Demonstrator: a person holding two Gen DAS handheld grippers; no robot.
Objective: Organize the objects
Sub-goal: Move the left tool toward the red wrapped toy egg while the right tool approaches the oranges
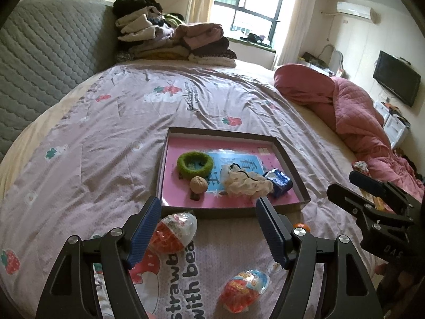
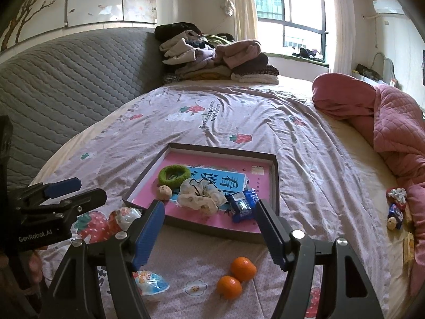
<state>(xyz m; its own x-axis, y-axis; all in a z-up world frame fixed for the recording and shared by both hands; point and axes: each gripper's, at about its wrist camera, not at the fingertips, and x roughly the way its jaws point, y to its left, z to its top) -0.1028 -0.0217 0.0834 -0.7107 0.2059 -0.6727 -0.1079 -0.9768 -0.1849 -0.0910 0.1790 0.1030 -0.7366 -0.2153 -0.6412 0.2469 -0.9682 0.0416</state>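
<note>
Tray (image 1: 289, 156) on bed (image 1: 106, 133), partly filled; two toy eggs (image 1: 175, 231) and oranges (image 2: 243, 268) outside. Both tools, left tool (image 1: 208, 228) and right tool (image 2: 209, 226), spread apart, holding nothing. Next, probably: closing on nearest egg.

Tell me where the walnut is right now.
The walnut sits inside the shallow box on the bed, near the box's left edge, just in front of the green ring and left of the white scrunchie.
</note>
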